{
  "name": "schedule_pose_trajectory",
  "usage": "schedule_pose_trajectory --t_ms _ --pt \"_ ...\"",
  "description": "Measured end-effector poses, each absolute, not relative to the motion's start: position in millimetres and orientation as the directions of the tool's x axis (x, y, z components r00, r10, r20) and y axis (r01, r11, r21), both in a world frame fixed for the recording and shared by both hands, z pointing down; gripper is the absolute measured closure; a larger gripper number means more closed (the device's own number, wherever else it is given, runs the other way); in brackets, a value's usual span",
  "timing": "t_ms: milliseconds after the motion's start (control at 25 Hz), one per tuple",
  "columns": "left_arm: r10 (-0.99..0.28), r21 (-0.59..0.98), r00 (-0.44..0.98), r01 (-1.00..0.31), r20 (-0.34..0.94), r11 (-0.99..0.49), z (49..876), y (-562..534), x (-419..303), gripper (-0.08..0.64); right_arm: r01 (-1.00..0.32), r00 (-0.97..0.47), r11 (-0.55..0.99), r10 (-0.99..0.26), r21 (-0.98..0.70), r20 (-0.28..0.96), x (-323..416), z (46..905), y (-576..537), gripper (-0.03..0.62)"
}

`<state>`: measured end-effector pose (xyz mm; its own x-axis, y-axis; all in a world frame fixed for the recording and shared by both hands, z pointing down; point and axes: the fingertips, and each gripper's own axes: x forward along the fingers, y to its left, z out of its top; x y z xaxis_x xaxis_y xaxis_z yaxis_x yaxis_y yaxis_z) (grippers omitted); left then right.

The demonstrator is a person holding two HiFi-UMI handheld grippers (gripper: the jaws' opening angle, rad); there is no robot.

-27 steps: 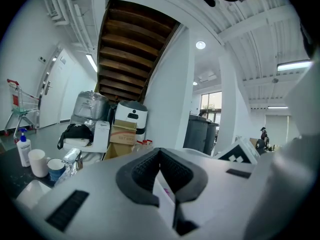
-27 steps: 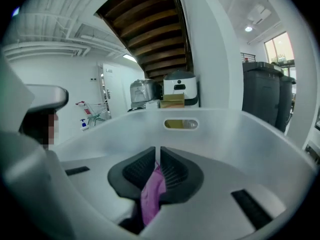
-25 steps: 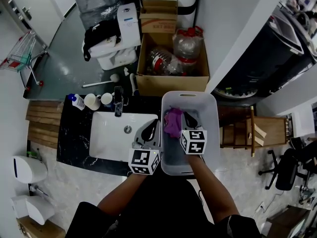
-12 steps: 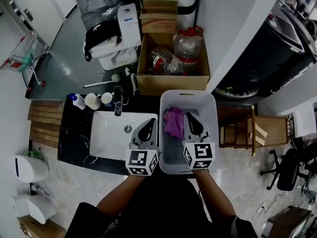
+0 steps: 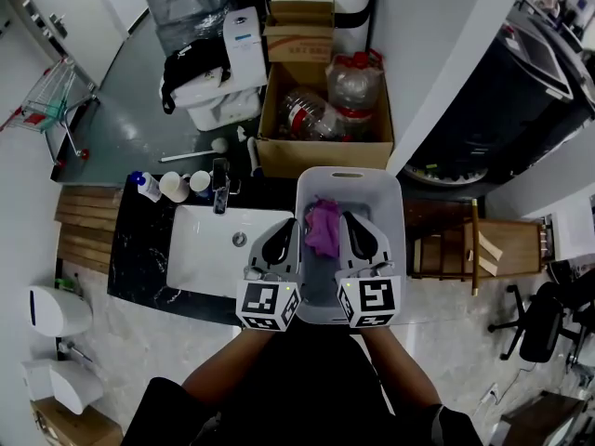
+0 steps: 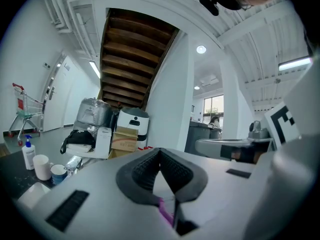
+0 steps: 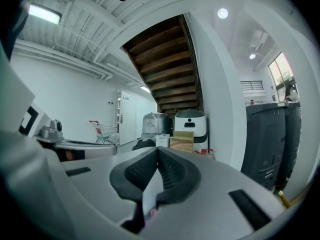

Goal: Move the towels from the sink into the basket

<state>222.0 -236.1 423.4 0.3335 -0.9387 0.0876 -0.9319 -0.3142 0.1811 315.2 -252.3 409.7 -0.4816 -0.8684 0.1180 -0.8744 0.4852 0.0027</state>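
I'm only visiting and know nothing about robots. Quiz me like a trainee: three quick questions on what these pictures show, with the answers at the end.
1. True or false: the purple towel lies in the sink.
2. Pick one. The right gripper has its jaws: A) wide apart; B) shut with nothing held; C) clamped on a cup.
3. Fill in the blank: seen from the person, the basket stands to the ___ of the sink.

Key: 1 false, the towel is in the basket. 2 B. 3 right.
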Motion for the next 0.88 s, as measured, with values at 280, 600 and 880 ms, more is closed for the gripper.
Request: schedule_pose_trajectory --t_ms 280,600,880 --pt "-0.949 0.184 0.303 -0.941 0.09 -0.283 425.8 -232.8 225.3 0.551 -0.856 -0.511 0.517 -0.85 0.021 0.125 313.2 410.5 -246.8 0.575" --pt "-0.963 0.173 0.258 -0.955 0.082 -0.241 425.3 -222.5 234.3 0.551 -0.828 -0.553 0.56 -0.821 0.012 0.143 321.5 418.0 -238.3 0.575" --pt "-0.963 0.181 0.256 -0.955 0.087 -0.237 430.6 -217.2 242.1 0.551 -0.827 -0.554 0.562 -0.819 0.013 0.15 330.1 424.0 -237.3 0.575"
